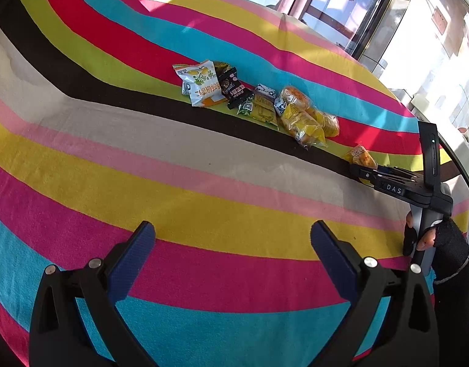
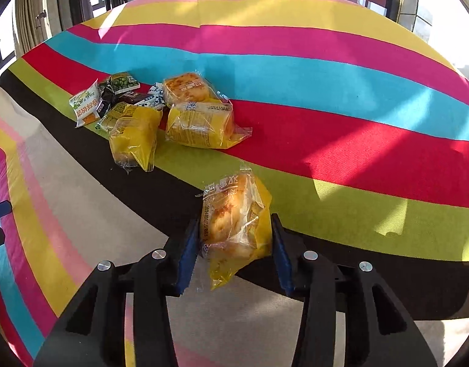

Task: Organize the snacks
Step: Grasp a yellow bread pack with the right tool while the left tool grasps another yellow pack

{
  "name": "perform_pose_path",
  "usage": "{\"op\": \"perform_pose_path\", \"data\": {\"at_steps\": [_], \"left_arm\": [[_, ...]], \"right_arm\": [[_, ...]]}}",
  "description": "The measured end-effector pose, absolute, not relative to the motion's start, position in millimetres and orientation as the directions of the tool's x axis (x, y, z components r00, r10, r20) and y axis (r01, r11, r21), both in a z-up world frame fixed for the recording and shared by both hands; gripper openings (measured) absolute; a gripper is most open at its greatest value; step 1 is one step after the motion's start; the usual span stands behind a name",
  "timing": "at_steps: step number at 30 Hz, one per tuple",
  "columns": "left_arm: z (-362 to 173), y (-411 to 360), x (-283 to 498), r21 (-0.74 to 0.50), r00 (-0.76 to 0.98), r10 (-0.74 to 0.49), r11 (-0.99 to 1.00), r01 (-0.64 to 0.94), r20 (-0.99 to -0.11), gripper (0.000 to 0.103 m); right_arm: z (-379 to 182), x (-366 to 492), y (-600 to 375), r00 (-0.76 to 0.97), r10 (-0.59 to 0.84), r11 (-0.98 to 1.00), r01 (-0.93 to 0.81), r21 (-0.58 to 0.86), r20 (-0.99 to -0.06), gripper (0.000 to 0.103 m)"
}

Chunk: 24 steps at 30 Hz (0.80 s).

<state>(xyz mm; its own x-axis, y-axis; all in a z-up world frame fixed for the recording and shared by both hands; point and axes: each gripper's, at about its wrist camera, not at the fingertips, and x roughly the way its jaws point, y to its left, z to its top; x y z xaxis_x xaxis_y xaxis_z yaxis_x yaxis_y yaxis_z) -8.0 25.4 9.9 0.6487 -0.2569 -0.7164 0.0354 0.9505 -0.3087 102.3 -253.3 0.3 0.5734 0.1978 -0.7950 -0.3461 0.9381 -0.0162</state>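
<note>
A yellow bread packet [image 2: 234, 223] sits upright between the blue pads of my right gripper [image 2: 234, 232], which is shut on its sides above the black and green stripes. The left wrist view shows the same packet [image 1: 360, 156] in the right gripper [image 1: 366, 173] at the far right. The other snacks lie in a loose heap: more yellow bread packets [image 2: 200, 122] [image 2: 133, 136] [image 1: 302, 122], a white lemon-print bag [image 1: 199, 82] and a black packet [image 1: 233, 87]. My left gripper [image 1: 233, 229] hangs open over the pink and yellow stripes, holding nothing.
A striped cloth [image 1: 112, 159] covers the round table. The table's edge [image 1: 458, 159] curves past the right gripper, with windows beyond. A gloved hand [image 1: 442, 241] holds the right gripper's handle. A small green pea packet [image 2: 122, 81] lies at the back of the heap.
</note>
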Motion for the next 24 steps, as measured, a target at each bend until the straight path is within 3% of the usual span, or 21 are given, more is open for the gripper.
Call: {"op": "perform_pose_path", "data": {"at_steps": [2, 5, 8, 12, 17, 24], "left_arm": [[9.8, 24.9, -7.7, -0.304, 0.647, -0.254, 0.952, 0.035, -0.719, 0.101], [9.6, 25.1, -7.6, -0.303, 0.647, -0.253, 0.952, 0.035, -0.719, 0.101], [9.3, 23.0, -7.4, -0.288, 0.643, -0.240, 0.957, 0.031, -0.727, 0.101], [8.3, 0.5, 2.9, -0.172, 0.605, -0.142, 0.985, 0.009, -0.783, 0.101], [9.5, -45.5, 40.0, -0.244, 0.581, -0.221, 0.969, 0.040, -0.783, 0.101], [15.7, -88.5, 126.1, -0.266, 0.619, -0.173, 0.962, -0.060, -0.766, 0.101]], "right_arm": [[1.9, 87.1, -254.7, 0.591, 0.172, 0.947, -0.321, -0.034, -0.788, 0.042], [6.2, 59.5, -269.4, 0.575, 0.288, 0.944, -0.305, 0.127, -0.766, 0.042], [8.6, 32.6, -281.6, 0.586, 0.332, 0.938, -0.291, 0.190, -0.739, 0.043], [4.1, 17.9, -283.6, 0.573, 0.349, 0.933, -0.288, 0.217, -0.741, 0.043], [2.4, 22.2, -281.6, 0.569, 0.348, 0.934, -0.281, 0.221, -0.745, 0.043], [0.5, 22.6, -290.2, 0.566, 0.385, 0.922, -0.272, 0.276, -0.729, 0.044]]}}
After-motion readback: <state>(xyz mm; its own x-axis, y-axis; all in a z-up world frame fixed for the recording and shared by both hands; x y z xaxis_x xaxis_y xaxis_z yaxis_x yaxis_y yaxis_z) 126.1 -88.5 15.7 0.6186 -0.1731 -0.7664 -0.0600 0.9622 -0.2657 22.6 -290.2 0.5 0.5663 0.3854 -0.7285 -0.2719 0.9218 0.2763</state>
